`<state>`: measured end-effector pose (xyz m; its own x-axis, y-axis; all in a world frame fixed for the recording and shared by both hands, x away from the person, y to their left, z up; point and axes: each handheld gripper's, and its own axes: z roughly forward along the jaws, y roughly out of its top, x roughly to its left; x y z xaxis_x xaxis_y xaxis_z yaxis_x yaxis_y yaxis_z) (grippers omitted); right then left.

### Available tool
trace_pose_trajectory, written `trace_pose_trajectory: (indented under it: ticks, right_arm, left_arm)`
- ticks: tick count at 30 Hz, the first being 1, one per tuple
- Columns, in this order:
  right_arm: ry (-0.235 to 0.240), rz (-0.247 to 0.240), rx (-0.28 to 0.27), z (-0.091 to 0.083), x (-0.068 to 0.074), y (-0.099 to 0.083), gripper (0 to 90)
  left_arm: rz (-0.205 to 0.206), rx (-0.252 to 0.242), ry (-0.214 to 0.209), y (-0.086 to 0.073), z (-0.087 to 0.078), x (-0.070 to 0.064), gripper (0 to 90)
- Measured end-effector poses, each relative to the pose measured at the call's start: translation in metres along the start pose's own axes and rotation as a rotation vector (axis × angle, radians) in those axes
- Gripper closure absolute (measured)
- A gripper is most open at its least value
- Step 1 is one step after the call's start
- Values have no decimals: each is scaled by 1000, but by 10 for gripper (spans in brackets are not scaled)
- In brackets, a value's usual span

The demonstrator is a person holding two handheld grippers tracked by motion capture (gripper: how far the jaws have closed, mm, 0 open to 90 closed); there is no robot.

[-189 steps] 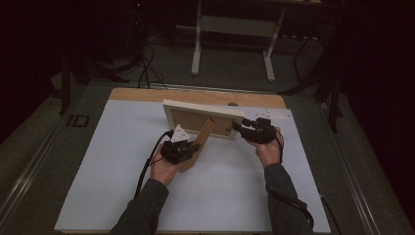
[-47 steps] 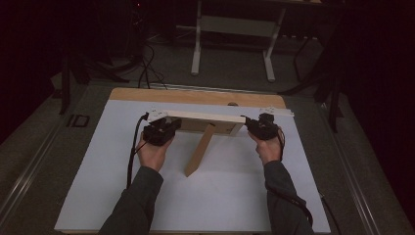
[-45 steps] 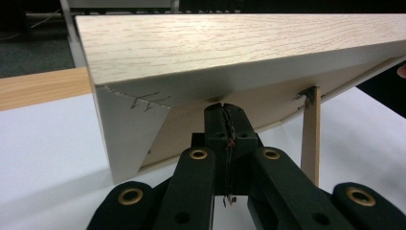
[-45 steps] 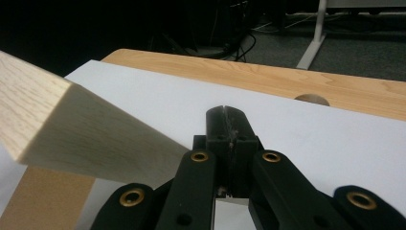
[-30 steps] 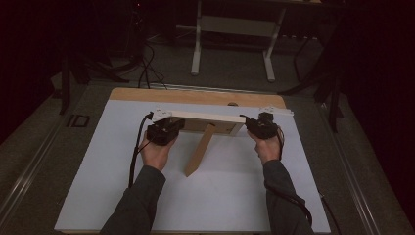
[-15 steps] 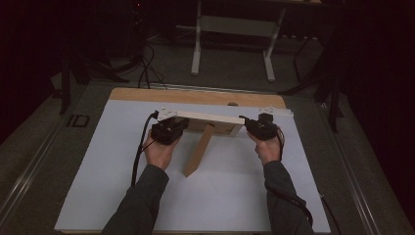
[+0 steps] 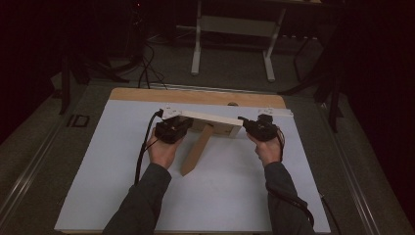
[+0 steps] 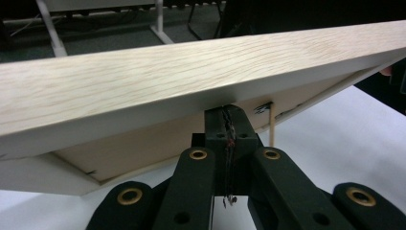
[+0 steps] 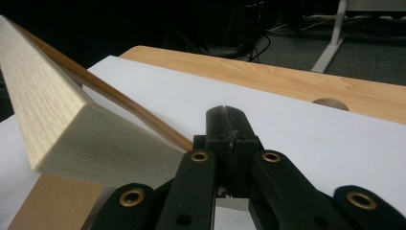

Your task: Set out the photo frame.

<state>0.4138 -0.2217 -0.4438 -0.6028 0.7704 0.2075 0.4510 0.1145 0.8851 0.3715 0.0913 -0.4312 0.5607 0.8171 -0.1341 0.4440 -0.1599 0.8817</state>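
Holding both grippers with jaws pressed together, we flank the wooden frame point(image 7: 205, 119): left gripper point(image 7: 177, 128) beneath, right gripper point(image 7: 255, 126) beside.

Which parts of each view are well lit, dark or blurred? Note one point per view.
High view: white table top lit, surrounding floor nearly black. Left gripper view: wooden frame sharp on top, its underside shaded. Right gripper view: frame corner close and soft, background dark, left gripper and right gripper dim silhouettes overhead.

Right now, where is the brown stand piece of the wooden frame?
In the high view, the brown stand piece slants from the frame's back onto the white table, between both hands.
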Motion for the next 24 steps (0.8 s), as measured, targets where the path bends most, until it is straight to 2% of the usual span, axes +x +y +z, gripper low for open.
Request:
trace_pose_trajectory:
  ticks: [7,12,18,24]
  right_arm:
    - [13,-17,3,-2,3,-1,897]
    - [25,-27,6,-3,6,-2,897]
    - [29,-29,8,-3,6,-2,897]
    - [48,-63,17,-4,11,-3,898]
  left_arm:
    - [8,6,-7,3,2,-4,900]
    - [-5,2,-13,4,4,-3,900]
    - [5,10,-17,6,5,-6,900]
    - [8,12,-17,7,6,-7,900]
